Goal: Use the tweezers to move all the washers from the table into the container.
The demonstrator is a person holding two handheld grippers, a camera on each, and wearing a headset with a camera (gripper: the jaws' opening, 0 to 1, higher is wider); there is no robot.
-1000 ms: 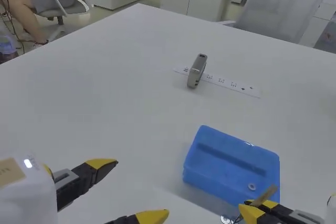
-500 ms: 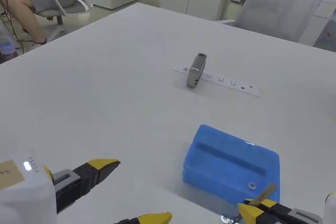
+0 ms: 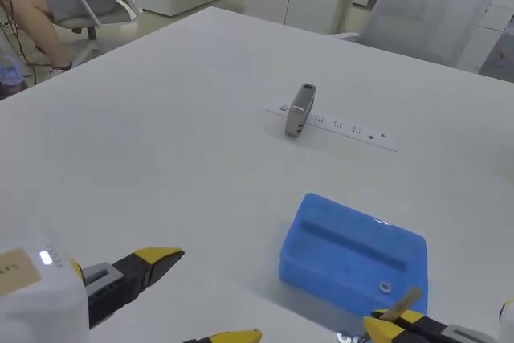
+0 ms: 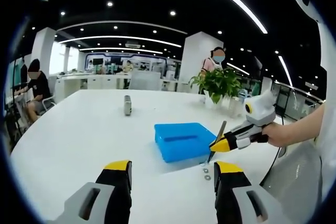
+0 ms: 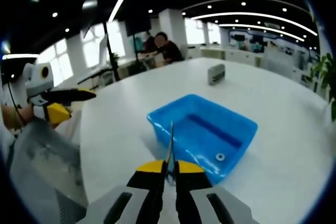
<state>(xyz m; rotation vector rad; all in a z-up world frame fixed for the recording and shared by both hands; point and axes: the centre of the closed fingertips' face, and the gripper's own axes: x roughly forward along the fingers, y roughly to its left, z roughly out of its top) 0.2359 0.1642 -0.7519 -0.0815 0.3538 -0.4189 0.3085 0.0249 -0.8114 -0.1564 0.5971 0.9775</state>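
Now left gripper (image 4: pixel 172 168) released; right gripper (image 5: pixel 169 167) clenching tweezers (image 5: pixel 170 139); washer (image 5: pixel 220 157) in container (image 5: pixel 195 128), washers (image 4: pixel 207 177) beside.

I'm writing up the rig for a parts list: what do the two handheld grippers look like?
The left gripper and right gripper match: moulded grey bodies with slots, and black tongs capped with yellow wedge-shaped tips. A thin dark cable hangs from the right one.

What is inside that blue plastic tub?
One small metal washer lies on the floor of the blue plastic tub. The slim tweezers cover a thin strip of that floor.
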